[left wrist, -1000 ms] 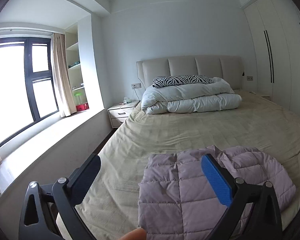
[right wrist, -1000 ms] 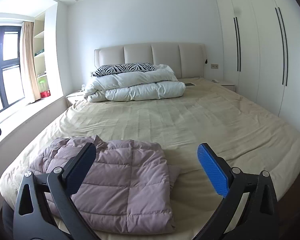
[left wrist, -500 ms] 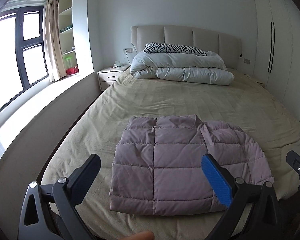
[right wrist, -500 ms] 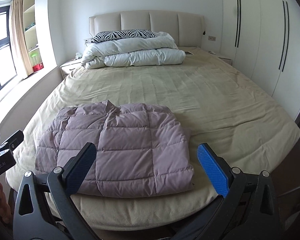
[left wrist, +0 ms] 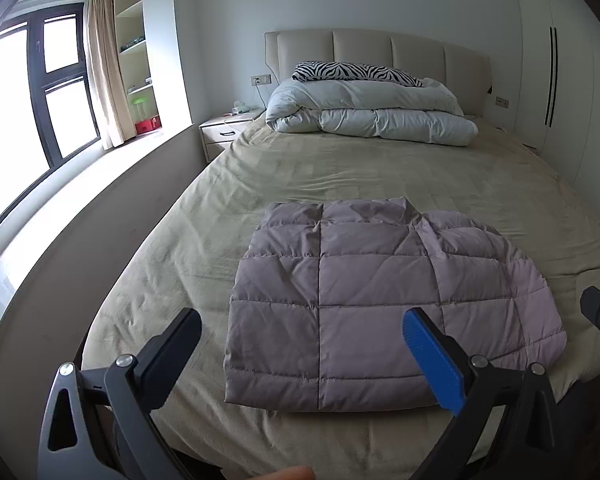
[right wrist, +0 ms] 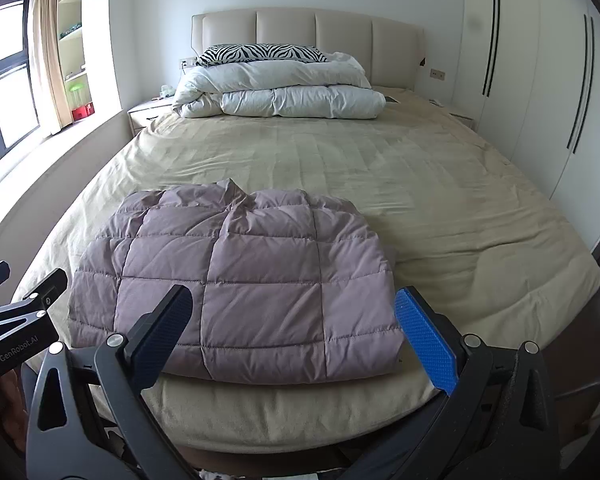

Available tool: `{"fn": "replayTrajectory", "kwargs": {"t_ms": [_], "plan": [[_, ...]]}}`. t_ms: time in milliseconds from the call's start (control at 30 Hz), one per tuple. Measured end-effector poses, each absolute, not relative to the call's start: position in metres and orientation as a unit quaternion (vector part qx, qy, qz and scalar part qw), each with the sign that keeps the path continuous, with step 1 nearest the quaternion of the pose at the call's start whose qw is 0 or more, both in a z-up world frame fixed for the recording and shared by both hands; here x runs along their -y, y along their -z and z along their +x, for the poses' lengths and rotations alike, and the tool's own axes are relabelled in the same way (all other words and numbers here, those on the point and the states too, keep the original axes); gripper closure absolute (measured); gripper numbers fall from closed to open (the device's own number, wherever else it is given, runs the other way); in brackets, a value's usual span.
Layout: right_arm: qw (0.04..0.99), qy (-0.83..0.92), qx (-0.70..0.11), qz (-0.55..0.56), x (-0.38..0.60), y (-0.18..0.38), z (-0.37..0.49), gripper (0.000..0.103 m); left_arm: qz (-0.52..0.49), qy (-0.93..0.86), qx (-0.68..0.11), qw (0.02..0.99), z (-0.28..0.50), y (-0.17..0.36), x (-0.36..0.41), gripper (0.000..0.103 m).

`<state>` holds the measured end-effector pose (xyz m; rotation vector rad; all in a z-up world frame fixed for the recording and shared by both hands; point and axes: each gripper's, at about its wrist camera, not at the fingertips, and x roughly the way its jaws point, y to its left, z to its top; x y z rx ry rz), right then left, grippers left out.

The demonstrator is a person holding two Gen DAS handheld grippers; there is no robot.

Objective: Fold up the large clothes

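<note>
The bed [left wrist: 260, 184] fills most of the room, its beige sheet bare but for a folded white duvet [left wrist: 372, 114] and a zebra pillow [left wrist: 356, 72] at the headboard. Near the foot edge lies the jacket [left wrist: 360, 312] — mauve, quilted, folded into a flat block. The left gripper [left wrist: 302, 354] hangs over the foot edge, fingers spread wide and holding nothing, the jacket showing between them. The right gripper [right wrist: 292, 332] — likewise wide apart and empty — frames the jacket's near edge.
</note>
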<state>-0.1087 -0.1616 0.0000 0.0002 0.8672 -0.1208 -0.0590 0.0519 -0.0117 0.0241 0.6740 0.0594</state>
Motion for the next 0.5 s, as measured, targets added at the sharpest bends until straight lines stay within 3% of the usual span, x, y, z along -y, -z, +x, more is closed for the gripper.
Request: {"fn": "replayTrajectory", "kwargs": {"t_ms": [500], "plan": [[0.904, 0.057, -0.424, 0.000, 0.1637, 0.0044, -0.1073, 0.000, 0.011, -0.028, -0.331, 0.943, -0.0595, 0.0115, -0.0512, 0.000]]}}
